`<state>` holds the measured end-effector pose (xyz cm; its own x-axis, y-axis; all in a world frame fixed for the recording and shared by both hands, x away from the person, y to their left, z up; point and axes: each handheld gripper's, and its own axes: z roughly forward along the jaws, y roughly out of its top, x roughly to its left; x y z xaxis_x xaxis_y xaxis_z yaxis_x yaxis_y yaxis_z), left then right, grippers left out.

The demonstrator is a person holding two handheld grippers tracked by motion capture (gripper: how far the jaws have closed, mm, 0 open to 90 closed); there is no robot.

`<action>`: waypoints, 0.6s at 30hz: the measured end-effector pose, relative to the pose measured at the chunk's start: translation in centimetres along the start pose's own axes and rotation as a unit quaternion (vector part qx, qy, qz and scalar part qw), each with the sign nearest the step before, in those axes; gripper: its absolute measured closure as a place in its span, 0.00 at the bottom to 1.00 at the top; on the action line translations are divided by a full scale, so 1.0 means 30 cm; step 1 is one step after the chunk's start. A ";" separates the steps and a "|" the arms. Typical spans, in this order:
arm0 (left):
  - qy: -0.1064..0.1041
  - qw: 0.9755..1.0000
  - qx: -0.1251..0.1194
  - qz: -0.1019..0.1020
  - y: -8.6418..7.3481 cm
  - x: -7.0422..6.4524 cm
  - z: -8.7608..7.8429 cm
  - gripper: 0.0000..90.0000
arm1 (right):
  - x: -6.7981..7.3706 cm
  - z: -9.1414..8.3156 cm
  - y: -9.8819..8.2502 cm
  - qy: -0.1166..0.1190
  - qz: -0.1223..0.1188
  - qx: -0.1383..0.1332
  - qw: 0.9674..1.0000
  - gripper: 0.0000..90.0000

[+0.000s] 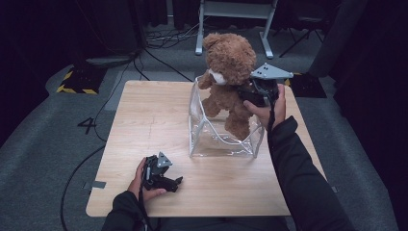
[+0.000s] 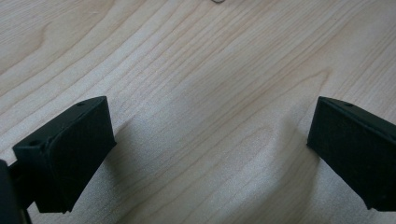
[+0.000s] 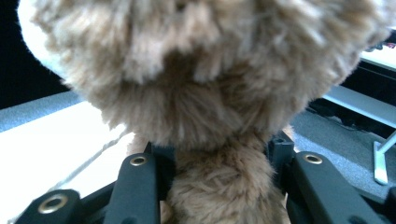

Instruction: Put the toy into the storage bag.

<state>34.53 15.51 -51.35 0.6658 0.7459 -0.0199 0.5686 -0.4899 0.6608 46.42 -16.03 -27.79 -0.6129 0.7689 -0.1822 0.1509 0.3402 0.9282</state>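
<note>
High view: right gripper point(image 1: 248, 91) clamps fuzzy teddy bear point(image 1: 227, 77); left gripper point(image 1: 177, 183) gapes empty.

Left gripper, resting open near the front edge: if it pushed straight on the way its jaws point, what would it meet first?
Probably the wooden table itself: the left gripper looks down onto bare wood between its open jaws. Judging from the high view, it aims rightward, short of the clear bag.

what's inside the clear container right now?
The teddy bear's legs hang into the clear container, held by the right gripper. Nothing else shows through its walls; the floor directly beneath the bear is partly hidden.
</note>
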 end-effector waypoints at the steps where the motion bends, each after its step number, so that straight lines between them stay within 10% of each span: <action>1: 0.000 1.000 0.000 0.000 0.000 0.000 0.000 0.01 | 0.001 0.003 -0.003 0.001 -0.001 0.001 1.000 0.66; 18: 0.000 1.000 0.000 0.000 0.000 0.000 0.000 0.01 | 0.015 0.059 -0.072 0.031 -0.012 0.058 0.998 0.64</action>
<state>34.53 15.51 -51.35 0.6660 0.7457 -0.0201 0.5687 -0.4901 0.6606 47.20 -15.45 -30.45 -0.6629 0.7268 -0.1799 0.2224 0.4206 0.8796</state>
